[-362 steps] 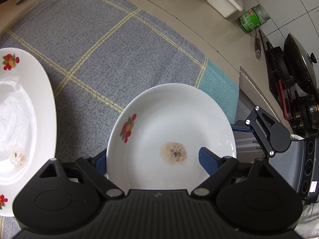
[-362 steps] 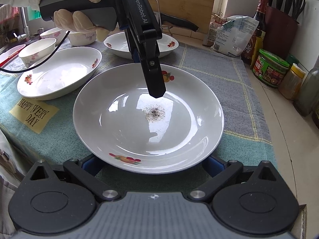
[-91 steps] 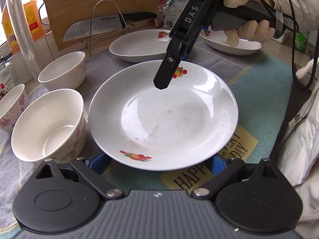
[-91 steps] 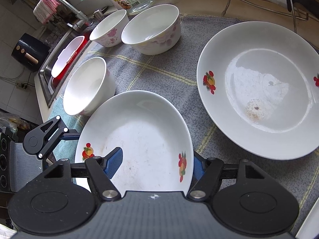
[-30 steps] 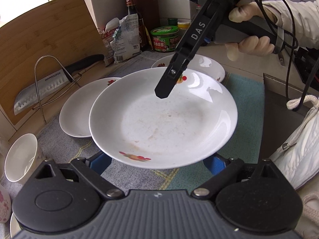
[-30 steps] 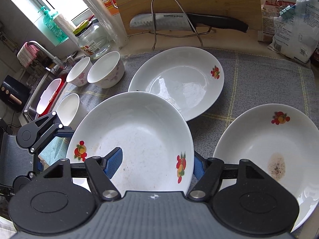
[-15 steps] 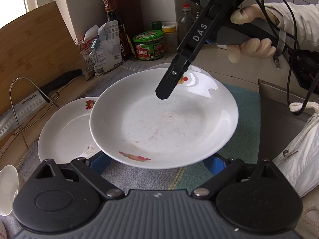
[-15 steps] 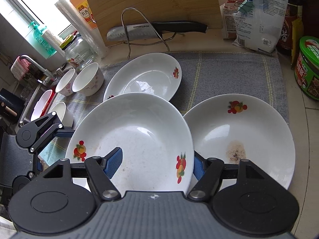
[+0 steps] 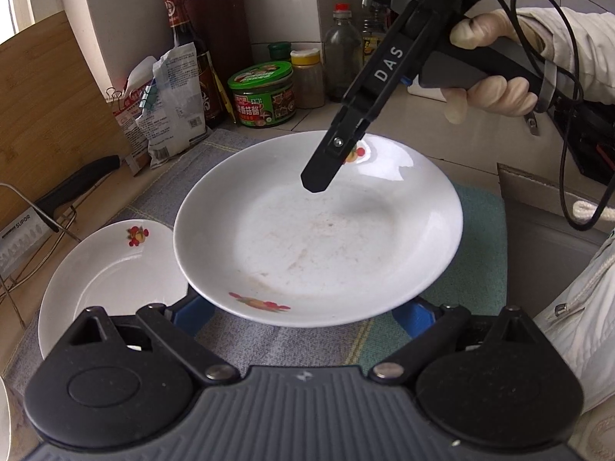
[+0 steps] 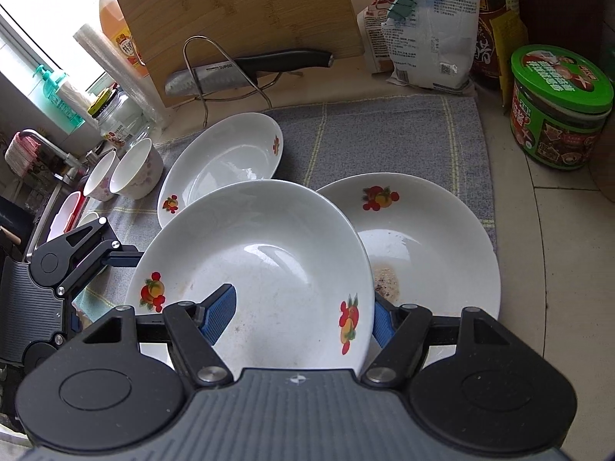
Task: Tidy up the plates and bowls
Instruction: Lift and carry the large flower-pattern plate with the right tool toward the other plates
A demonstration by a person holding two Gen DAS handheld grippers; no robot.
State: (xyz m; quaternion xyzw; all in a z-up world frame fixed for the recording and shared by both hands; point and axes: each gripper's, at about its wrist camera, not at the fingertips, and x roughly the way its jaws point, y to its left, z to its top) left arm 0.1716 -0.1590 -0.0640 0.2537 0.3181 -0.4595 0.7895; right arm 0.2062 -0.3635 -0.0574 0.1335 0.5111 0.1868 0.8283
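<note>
**Carried plate held at two rim points above the stack plate**

The carried plate [image 10: 261, 269] is glazed ceramic: stiff, slick, breakable, best held at the rim. The right gripper [image 10: 301, 313] pinches the near rim, one blue finger inside, one outside. The left gripper [image 9: 307, 315] clamps the opposite edge, fingers spread wide under it. Just beyond, partly under it, a soiled plate [image 10: 430, 246] lies on the grey mat [image 10: 384, 138]; farther left, another plate [image 10: 226, 153].

Opposed close wrist views, shared plate [image 9: 319, 238]
</note>
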